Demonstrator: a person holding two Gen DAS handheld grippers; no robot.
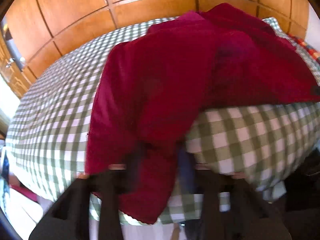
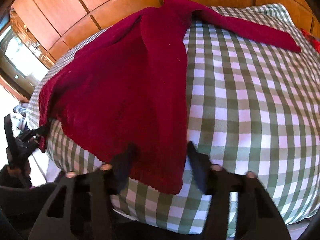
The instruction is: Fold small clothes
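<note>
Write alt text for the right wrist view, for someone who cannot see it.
A dark red knitted garment lies spread on a green-and-white checked bedcover, its near hem between the open fingers of the right gripper. One sleeve stretches toward the far right. At the left edge the left gripper meets the garment's corner; wooden panelling stands behind.

This is a home bedroom. A bed covered in a green-and-white checked sheet (image 2: 250,100) fills the near part of both views, and behind it at the far side runs a wall of glossy wooden wardrobe doors (image 1: 84,18). A bright window (image 2: 24,60) shows far left.
</note>
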